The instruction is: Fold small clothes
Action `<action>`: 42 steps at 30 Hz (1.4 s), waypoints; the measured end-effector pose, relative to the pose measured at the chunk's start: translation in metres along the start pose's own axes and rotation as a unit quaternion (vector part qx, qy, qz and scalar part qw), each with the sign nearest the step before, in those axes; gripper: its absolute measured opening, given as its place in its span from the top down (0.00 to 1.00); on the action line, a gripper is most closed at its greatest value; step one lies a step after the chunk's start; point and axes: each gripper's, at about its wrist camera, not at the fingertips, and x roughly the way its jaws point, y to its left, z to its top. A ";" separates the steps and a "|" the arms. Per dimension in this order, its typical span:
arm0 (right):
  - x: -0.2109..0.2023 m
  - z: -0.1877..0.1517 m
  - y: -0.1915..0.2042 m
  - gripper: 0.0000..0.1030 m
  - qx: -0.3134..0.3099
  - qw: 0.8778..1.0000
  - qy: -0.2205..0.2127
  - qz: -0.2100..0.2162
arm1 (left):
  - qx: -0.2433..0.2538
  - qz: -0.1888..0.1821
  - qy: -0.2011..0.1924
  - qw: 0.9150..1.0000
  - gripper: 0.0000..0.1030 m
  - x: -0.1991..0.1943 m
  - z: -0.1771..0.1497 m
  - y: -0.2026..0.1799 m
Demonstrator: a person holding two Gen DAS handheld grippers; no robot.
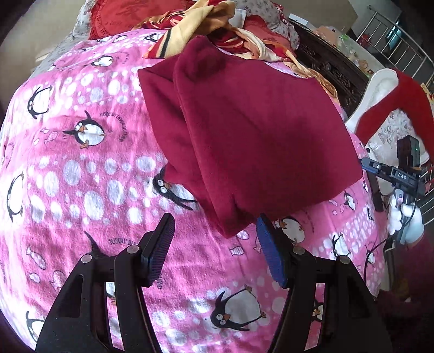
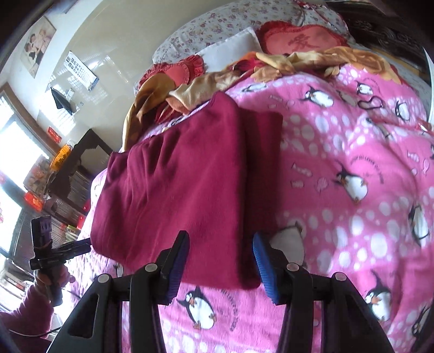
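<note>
Maroon fleece garment (image 1: 244,135) lies folded on the blanket (image 1: 81,163), both grippers apart.

Folded garment (image 1: 252,135) is being carried on the blanket (image 1: 81,168), just ahead of the left gripper (image 1: 214,247); bedding heap (image 1: 217,24) is lying behind it; right gripper (image 1: 379,168) is being held to its right.

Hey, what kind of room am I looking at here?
Most likely a bedroom in a home. A pink penguin-print blanket covers what looks like a bed, with a folded maroon garment lying on it, a red heart-shaped cushion and floral pillows at the far end.
</note>
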 end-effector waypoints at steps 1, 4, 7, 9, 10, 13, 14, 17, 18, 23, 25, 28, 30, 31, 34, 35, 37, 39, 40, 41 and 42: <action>0.002 -0.002 0.001 0.55 -0.005 1.000 0.003 -0.002 | -0.006 -0.007 -0.001 1.000 0.39 0.003 0.000 -0.001; 0.011 -0.006 0.002 0.55 -0.014 1.000 0.011 -0.009 | -0.018 -0.029 0.009 0.999 0.52 0.015 0.003 -0.003; 0.022 -0.007 0.001 0.56 -0.007 1.000 0.018 0.007 | -0.001 -0.019 0.017 1.000 0.75 0.022 0.004 -0.011; 0.030 -0.007 0.003 0.74 -0.011 1.000 0.028 0.002 | 0.001 -0.012 0.017 1.000 0.85 0.020 0.007 -0.012; 0.031 -0.006 0.004 0.79 -0.011 1.000 0.027 -0.005 | 0.001 -0.012 0.018 1.000 0.93 0.016 0.008 -0.013; 0.024 -0.004 0.007 0.90 -0.012 0.999 0.026 -0.015 | 0.021 0.003 0.003 1.000 0.94 -0.004 0.011 -0.017; 0.015 -0.002 0.009 0.92 -0.016 0.999 0.022 -0.019 | 0.028 0.010 -0.001 1.000 0.94 -0.010 0.011 -0.017; -0.005 0.000 0.011 0.94 -0.025 0.999 0.007 -0.024 | 0.019 0.010 -0.003 1.000 0.94 -0.014 0.006 -0.009; -0.006 -0.001 0.010 0.94 -0.027 0.999 0.007 -0.032 | 0.017 0.014 0.003 1.000 0.94 -0.008 0.003 -0.007; 0.013 -0.015 -0.008 0.94 -0.007 0.998 0.035 -0.052 | -0.003 0.029 0.010 1.000 0.94 0.006 -0.007 -0.002; 0.010 -0.013 -0.002 0.94 -0.013 0.998 0.034 -0.052 | 0.000 0.028 0.004 1.000 0.93 -0.003 -0.004 -0.004; -0.004 -0.004 0.013 0.93 -0.045 0.995 0.024 -0.083 | -0.001 0.033 -0.002 0.999 0.92 -0.016 0.003 -0.009; -0.013 0.004 0.028 0.91 -0.077 0.993 0.008 -0.087 | -0.007 0.031 -0.010 0.999 0.92 -0.023 0.010 -0.011; -0.014 0.006 0.032 0.88 -0.083 0.993 0.002 -0.087 | -0.010 0.025 -0.015 1.000 0.90 -0.026 0.014 -0.011; -0.009 0.019 0.044 0.86 -0.090 0.993 -0.020 -0.078 | -0.012 0.036 -0.029 0.999 0.75 -0.032 0.027 -0.014; -0.003 0.026 0.048 0.86 -0.089 0.993 -0.027 -0.071 | -0.006 0.047 -0.038 0.998 0.73 -0.032 0.033 -0.017; 0.005 0.034 0.053 0.86 -0.092 0.993 -0.043 -0.065 | -0.004 0.064 -0.046 0.997 0.65 -0.029 0.045 -0.022; 0.018 0.047 0.062 0.85 -0.102 0.991 -0.053 -0.070 | -0.015 0.071 -0.057 0.996 0.61 -0.023 0.058 -0.024; 0.024 0.054 0.065 0.81 -0.105 0.990 -0.054 -0.076 | -0.017 0.083 -0.065 0.994 0.61 -0.018 0.067 -0.025; 0.032 0.062 0.067 0.72 -0.107 0.990 -0.052 -0.080 | -0.016 0.095 -0.071 0.993 0.61 -0.013 0.074 -0.025; 0.040 0.072 0.068 0.68 -0.103 0.990 -0.048 -0.081 | -0.022 0.111 -0.075 0.991 0.61 -0.006 0.084 -0.024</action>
